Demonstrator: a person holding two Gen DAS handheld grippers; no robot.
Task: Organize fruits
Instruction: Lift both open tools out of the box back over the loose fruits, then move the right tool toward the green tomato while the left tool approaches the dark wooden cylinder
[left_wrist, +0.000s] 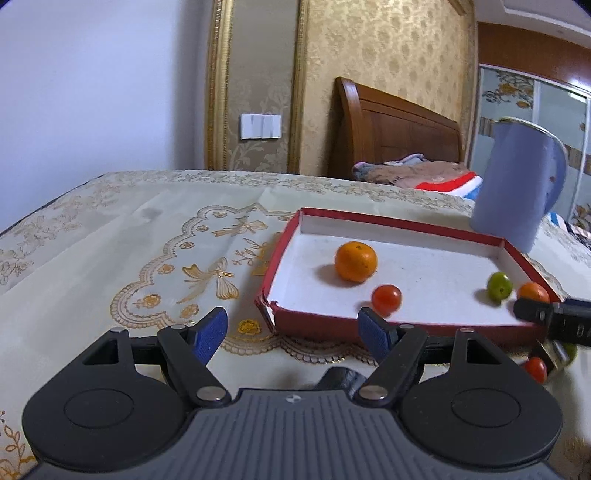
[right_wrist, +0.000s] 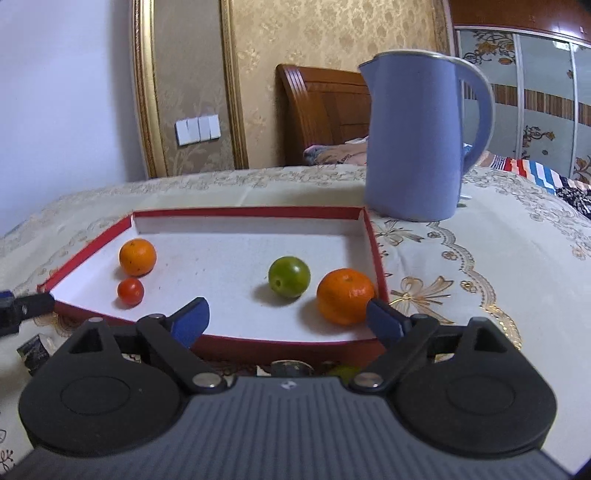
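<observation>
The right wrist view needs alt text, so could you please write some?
A red tray holds two oranges, a green fruit and a small tomato; the open right gripper hovers before it, a blue kettle behind.

Soft, even indoor light with strong fisheye bending in both views

The room is bright enough but a little cool, with no hard glare. The fruits throw soft shadows to the left on the white floor of the red tray (right_wrist: 376, 254), so the light seems to come from the right. The orange (left_wrist: 355, 261) and the green fruit (right_wrist: 289, 277) look sharp. The blue kettle (left_wrist: 517, 184) leans and is a little smeared near the right edge of the left wrist view. Straight wall lines curve at the borders, and the corners of the pictures go dark
</observation>
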